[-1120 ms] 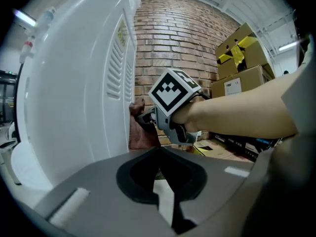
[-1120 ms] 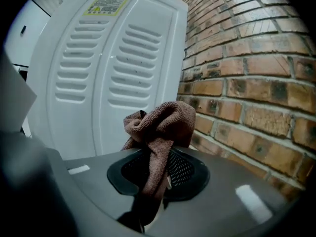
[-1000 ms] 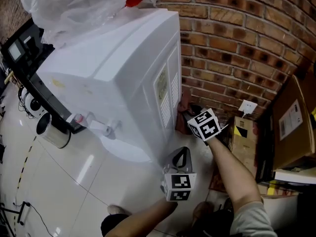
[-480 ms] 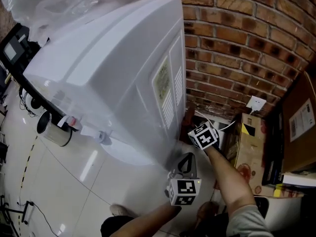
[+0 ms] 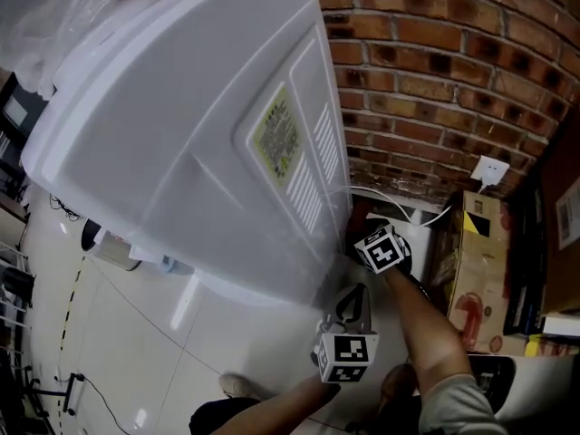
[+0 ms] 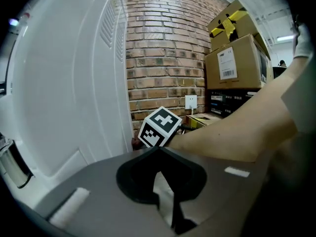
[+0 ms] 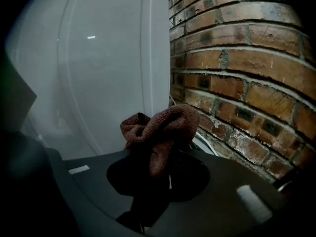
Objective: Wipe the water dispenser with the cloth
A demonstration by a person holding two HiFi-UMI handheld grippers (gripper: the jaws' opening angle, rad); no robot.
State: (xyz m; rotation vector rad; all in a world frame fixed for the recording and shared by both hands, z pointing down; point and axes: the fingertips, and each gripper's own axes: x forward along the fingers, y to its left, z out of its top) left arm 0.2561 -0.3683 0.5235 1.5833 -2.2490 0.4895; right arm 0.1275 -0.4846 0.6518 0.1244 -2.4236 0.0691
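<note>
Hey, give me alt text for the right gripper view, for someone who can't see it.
A bunched brown cloth is clamped in the right gripper at the centre of the frame. Behind it is the white side of the water dispenser, with a brick wall close on the right.

The right gripper's (image 7: 157, 174) jaws are closed on a brown cloth (image 7: 160, 127). The cloth is pinched low between them, and its loose end bunches into a crumpled knot just above and beyond the tips. Ahead and to the left of the jaws stands the smooth white side of the water dispenser (image 7: 108, 68), close to the cloth; whether they touch cannot be told. To the right of the jaws runs a red brick wall (image 7: 237, 63).
</note>
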